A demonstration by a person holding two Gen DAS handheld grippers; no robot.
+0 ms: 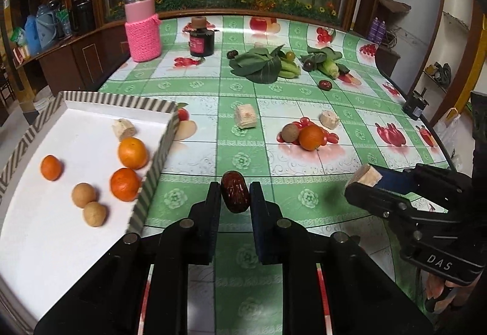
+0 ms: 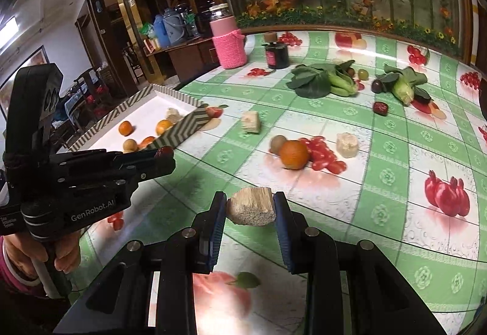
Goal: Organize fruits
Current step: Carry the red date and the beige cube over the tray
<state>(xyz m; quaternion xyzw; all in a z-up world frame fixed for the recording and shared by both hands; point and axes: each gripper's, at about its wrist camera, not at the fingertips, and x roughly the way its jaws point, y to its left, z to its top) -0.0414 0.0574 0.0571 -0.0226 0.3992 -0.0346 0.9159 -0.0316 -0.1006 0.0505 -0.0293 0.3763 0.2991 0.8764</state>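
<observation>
The left claw [image 1: 235, 196], at the lower centre of the left wrist view, pinches a dark red wrinkled date [image 1: 235, 191] between its black pads, lifted above the green-and-white checked plastic cloth of the table [image 1: 194, 158]. The right claw [image 2: 250, 207], at the lower centre of the right wrist view, pinches a pale beige cut chunk with a fibrous face [image 2: 251, 206], probably a piece of sugarcane, though the fisheye blur leaves that unsure. Each claw also shows in the other's view: the right at the lower right, the left at the middle left with a hand [image 2: 65, 254] around its grip.

At the left of the left wrist view sits a white rectangular tray with a grey zigzag rim [image 1: 152, 164]. Inside it lie three small oranges [image 1: 132, 153], two round tan longan-like fruits [image 1: 83, 195] and one pale chunk [image 1: 123, 128].

On the table, mid-frame right, a lone orange [image 1: 310, 137] touches a brown round fruit [image 1: 289, 132]; two more pale chunks [image 1: 245, 116] lie near, one to its upper left and one to its upper right. Farther back are leafy green vegetables [image 1: 258, 65], a husked corn cob [image 1: 330, 67], another dark red date [image 1: 325, 85], a black jar with a cork lid [image 1: 201, 41] and a bottle in a pink knitted sleeve [image 1: 142, 30] at the upper left.
</observation>
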